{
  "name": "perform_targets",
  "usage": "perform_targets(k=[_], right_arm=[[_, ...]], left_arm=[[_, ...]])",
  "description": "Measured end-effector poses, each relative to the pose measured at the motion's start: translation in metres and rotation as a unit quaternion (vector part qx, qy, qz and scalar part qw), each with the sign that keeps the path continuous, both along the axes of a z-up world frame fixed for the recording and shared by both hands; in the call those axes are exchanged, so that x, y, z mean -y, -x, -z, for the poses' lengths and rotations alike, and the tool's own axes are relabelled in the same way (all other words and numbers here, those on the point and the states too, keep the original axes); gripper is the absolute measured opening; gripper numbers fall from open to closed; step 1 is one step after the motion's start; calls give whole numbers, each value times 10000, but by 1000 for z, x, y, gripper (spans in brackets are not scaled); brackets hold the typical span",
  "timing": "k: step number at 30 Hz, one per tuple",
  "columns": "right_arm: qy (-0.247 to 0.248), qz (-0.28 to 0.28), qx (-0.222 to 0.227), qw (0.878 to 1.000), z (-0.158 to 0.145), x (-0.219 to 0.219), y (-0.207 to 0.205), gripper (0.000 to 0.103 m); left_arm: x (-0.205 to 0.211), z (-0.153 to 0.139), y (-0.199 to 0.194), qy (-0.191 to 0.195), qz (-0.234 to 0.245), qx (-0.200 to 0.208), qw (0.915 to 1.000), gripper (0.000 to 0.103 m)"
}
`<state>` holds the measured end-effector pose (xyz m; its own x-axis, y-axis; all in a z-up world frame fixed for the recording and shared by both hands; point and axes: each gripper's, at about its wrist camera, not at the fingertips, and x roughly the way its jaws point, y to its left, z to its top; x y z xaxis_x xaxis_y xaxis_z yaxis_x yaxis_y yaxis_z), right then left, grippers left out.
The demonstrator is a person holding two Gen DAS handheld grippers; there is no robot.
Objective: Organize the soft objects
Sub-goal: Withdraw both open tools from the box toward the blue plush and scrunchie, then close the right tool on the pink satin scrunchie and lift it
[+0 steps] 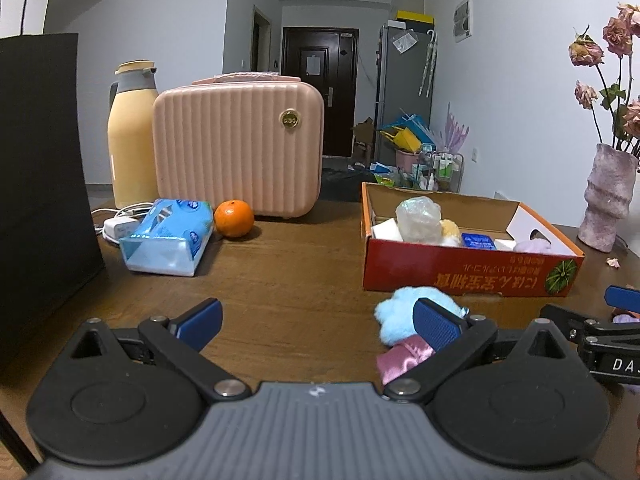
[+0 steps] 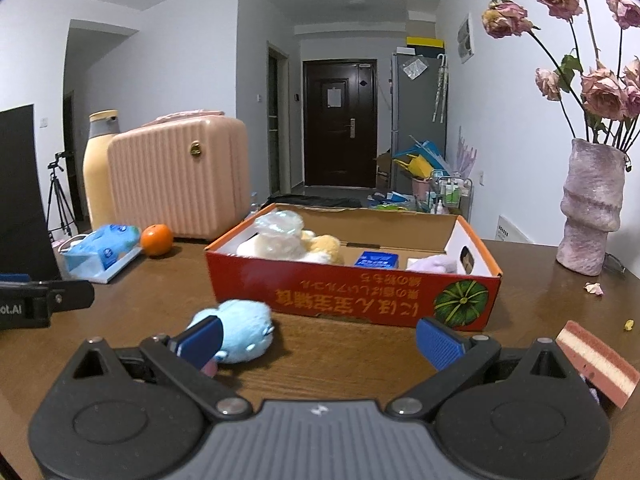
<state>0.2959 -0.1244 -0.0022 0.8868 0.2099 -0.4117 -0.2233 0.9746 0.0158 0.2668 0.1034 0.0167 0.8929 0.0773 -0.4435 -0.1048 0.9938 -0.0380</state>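
Both grippers spread wide above the counter (image 1: 296, 264), nothing grasped.

Left gripper (image 1: 316, 322): fingers released; a light blue plush toy (image 1: 394, 314) lies on the counter at lower right of frame, touching a pink satin item (image 1: 402, 358) behind the right finger. Right gripper (image 2: 318, 340): fingers released; the plush lies beside its left finger, lower left of frame, just before the red cardboard box (image 2: 352, 292), which holds further soft items. A striped sponge (image 2: 596, 362) sits at lower right.

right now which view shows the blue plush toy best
The right wrist view: the blue plush toy lies in the open in front of the red box, its rounded body and small face marks visible, only its near-left edge covered by a finger. In the left wrist view, the toy is partly hidden behind a finger.
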Motion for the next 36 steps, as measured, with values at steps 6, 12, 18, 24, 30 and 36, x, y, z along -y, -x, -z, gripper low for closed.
perform_targets(k=[6,12,18,24,30,36], right_arm=[[0,-118,-73,9999,6,-15,11,103],[-21,-272,-291,9992,15,-34,11,103],[47,-409,-511,9978,25,-56,6,103],[69,-523,-720,9960,35,-74,0,103],[125,-703,-985,9926,47,-92,-10,98],[140,-840,-1173,9894,54,-100,-16,91]], left_arm=[[-12,5,10,-55,61,-58,9999,103],[-27,9,14,-22,47,-141,9999,103],[-44,11,16,-15,-7,-177,9998,103],[-60,13,15,28,-63,-225,9997,103],[-68,14,15,149,-84,-263,9995,103],[-67,15,15,141,-37,-275,9995,103]])
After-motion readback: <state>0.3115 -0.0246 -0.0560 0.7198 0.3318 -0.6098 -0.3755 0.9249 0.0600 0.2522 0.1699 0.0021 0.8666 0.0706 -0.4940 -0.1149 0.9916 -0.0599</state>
